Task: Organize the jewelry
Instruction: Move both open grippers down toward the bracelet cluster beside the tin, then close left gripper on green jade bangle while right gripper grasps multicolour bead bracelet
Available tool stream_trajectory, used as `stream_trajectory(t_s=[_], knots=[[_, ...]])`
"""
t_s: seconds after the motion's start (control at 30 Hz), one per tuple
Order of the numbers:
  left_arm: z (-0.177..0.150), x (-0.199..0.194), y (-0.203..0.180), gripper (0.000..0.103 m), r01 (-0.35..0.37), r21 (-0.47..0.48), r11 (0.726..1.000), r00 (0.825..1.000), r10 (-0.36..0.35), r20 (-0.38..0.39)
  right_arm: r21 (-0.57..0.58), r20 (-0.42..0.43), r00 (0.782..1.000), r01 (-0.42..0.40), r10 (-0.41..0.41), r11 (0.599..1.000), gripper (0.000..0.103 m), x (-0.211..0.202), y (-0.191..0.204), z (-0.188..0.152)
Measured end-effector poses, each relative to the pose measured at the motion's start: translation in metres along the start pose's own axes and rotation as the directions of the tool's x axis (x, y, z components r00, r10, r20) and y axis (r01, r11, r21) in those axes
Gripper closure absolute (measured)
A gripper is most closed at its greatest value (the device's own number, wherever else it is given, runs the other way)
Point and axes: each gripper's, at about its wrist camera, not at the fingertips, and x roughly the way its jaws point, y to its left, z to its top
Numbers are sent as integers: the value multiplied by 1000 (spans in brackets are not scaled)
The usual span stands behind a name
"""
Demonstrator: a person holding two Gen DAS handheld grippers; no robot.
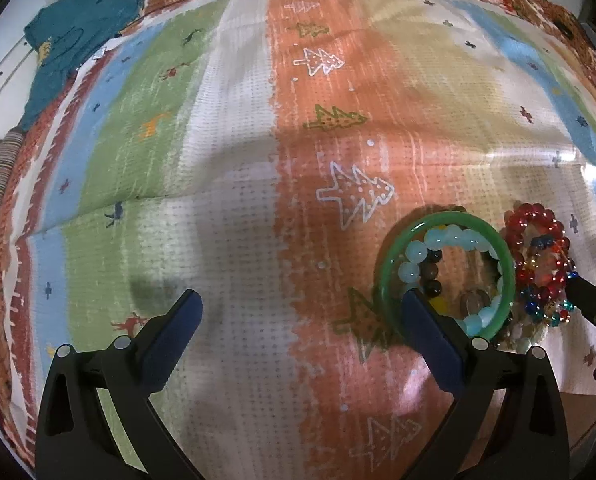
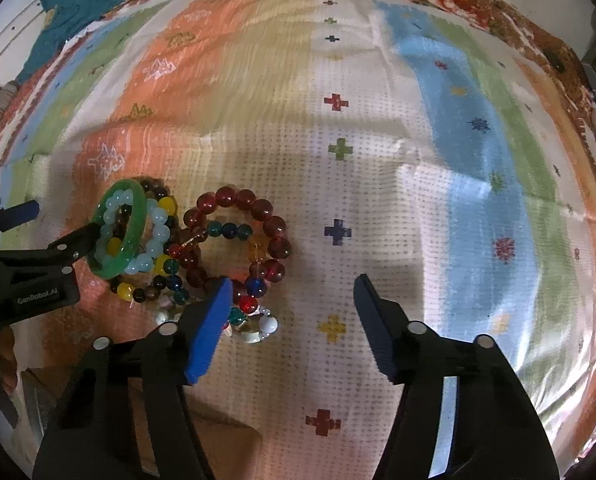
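I have both grippers pointed steeply down over a striped cloth (image 1: 233, 208) printed with little trees and crosses. The jewelry sits in one small heap on the cloth, to the right in my left camera and to the left in my right camera.

My left gripper (image 1: 302, 312) is spread wide with nothing between its fingers. Its right finger (image 1: 430, 328) overlaps the near edge of the green bangle (image 1: 386, 276) in my left camera; in my right camera that same finger's tip meets the bangle's rim, though I cannot tell whether it really touches. The bangle looks tilted up on one side in the right camera and lies on top of a pale blue bead bracelet (image 1: 450, 238) and a dark and yellow bead bracelet (image 2: 159, 204).

My right gripper (image 2: 293, 292) is apart and grips nothing; only bare cloth lies between its fingers. Its left finger (image 2: 209, 328) hangs over the near side of the heap, just in front of the red bead bracelet (image 2: 257, 208) and some smaller mixed beads (image 2: 257, 326).

A teal garment (image 1: 81, 28) lies at the far left corner, well apart from the jewelry
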Motion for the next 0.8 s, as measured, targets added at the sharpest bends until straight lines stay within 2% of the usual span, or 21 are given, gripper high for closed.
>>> stream_trajectory(t_s=[0.07, 0.2, 0.33, 0.5, 0.57, 0.63, 0.8], knots=[[-1, 4, -1, 5, -2, 2, 1000, 1000, 2, -10, -3, -8, 1000, -6, 6, 1000, 57, 3, 0, 0], [0, 7, 0, 9, 1, 2, 1000, 1000, -1, -9, -17, -12, 1000, -29, 28, 999, 68, 6, 1, -1], [-1, 3, -6, 27, 18, 14, 1000, 1000, -18, 2, -21, -18, 997, -70, 70, 997, 86, 9, 3, 0], [-1, -2, -14, 62, 23, 19, 1000, 1000, -23, 9, -20, -17, 996, -93, 93, 995, 90, 10, 3, 2], [-1, -2, -15, 82, 21, 25, 999, 1000, -21, 12, -20, -16, 995, -96, 95, 995, 93, 9, 3, 2], [-1, -3, -15, 96, 20, 27, 999, 1000, -20, 11, -32, -13, 996, -87, 87, 996, 93, 8, 5, 1], [0, -6, -12, 96, 32, 14, 999, 999, -32, 17, -44, 11, 998, -61, 61, 997, 93, 1, 4, -2]])
